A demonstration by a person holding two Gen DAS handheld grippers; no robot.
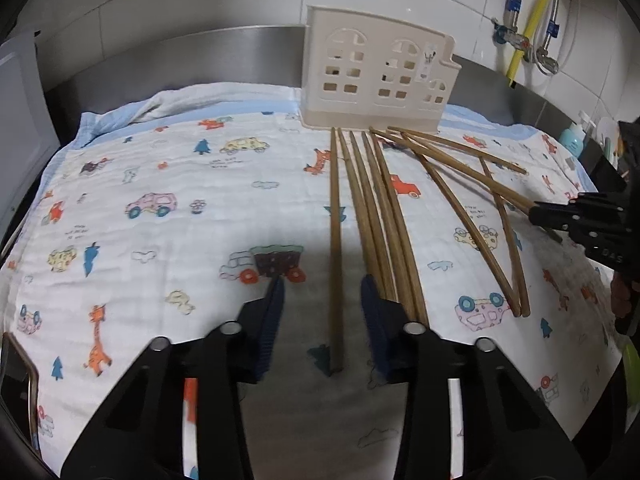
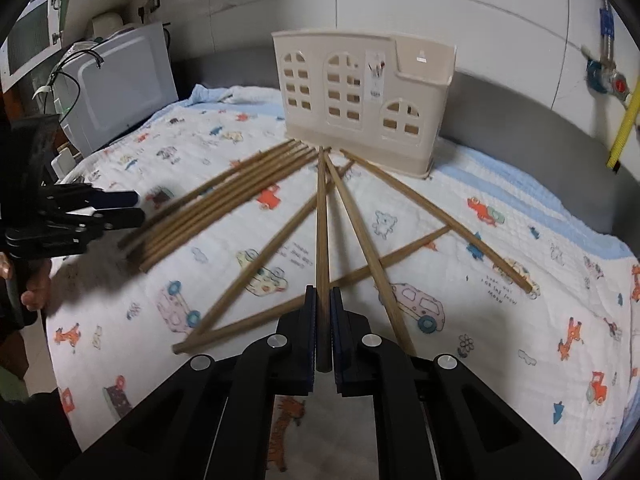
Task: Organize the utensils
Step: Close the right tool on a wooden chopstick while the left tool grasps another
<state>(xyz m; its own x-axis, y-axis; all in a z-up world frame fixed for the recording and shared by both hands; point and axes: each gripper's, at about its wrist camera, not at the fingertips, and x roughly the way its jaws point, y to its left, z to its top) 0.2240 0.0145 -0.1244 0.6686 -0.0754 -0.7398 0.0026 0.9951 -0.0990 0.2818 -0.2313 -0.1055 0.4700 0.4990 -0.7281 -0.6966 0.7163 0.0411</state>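
Several wooden chopsticks (image 1: 376, 216) lie on a cartoon-print cloth (image 1: 160, 208), tips toward a beige house-shaped utensil holder (image 1: 372, 76) at the back. My left gripper (image 1: 322, 284) is open, its fingers on either side of one chopstick (image 1: 335, 240) lying on the cloth. My right gripper (image 2: 323, 296) is shut on one chopstick (image 2: 322, 216) near its thick end; the chopstick points at the holder (image 2: 360, 96). The right gripper shows at the right edge of the left wrist view (image 1: 536, 212). The left gripper shows at the left of the right wrist view (image 2: 136, 208), beside a bundle of chopsticks (image 2: 224, 200).
A white appliance (image 2: 120, 92) stands at the back left beside the cloth. A tiled wall with pipes and valves (image 1: 520, 36) rises behind a steel backsplash. Bottles and small items (image 1: 572, 140) sit at the far right. A dark object (image 1: 16, 376) lies at the cloth's left edge.
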